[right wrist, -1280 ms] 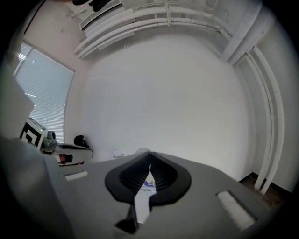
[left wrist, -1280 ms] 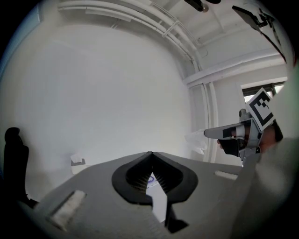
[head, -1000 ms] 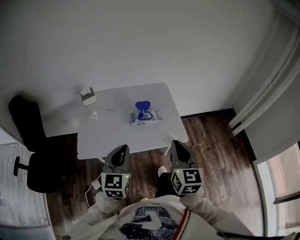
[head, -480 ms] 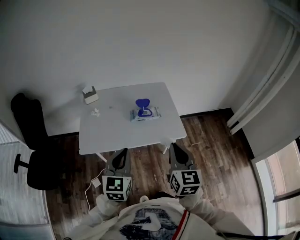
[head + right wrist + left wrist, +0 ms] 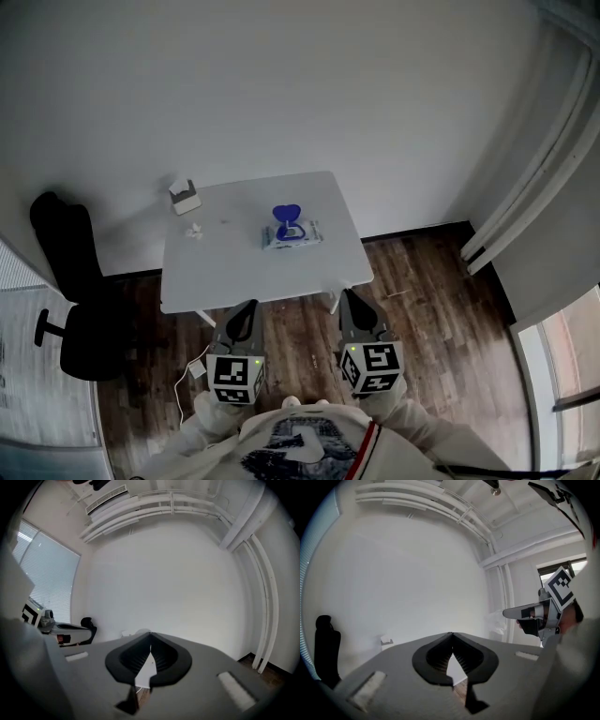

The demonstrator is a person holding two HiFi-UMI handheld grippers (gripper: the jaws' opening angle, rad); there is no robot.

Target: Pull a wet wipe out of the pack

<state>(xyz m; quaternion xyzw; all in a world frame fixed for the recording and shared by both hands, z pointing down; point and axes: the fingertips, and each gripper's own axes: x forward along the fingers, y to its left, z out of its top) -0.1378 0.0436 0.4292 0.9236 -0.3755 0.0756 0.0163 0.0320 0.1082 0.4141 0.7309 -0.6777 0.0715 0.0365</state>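
Holding state, left tongs [image 5: 247, 306]: the jaws meet at their tips with nothing between them. You carry them roughly level over the wooden floor [image 5: 291, 323], short of the bench's near edge.
Right tongs [image 5: 349, 296]: these are also pressed together and empty, level with the left pair and just as far from the bench [image 5: 234, 277].
Stage: the scene fits two readings. You may be coming up to the pack of wet wipes [image 5: 292, 236] for a pull, or standing back after one, and the pictures do not settle which.
Pull, done well: by my judgement a soft pack will lift with the sheet. Pin it flat with one pair of tongs, pinch only the top sheet at the opening with the other, and draw it straight up and slowly.
Pack, relative to the tongs: it lies flat on the bench, well apart from both tips. It sits ahead of you, roughly between the lines along which the two pairs point.
Lid [image 5: 286, 213]: blue, and standing up open at the far side of the pack.
Sheet at the opening: too small to tell whether one pokes out.
White scrap [image 5: 194, 230]: it lies far to the left on the bench, near a small box [image 5: 185, 195]. You cannot tell whether it is a wipe.
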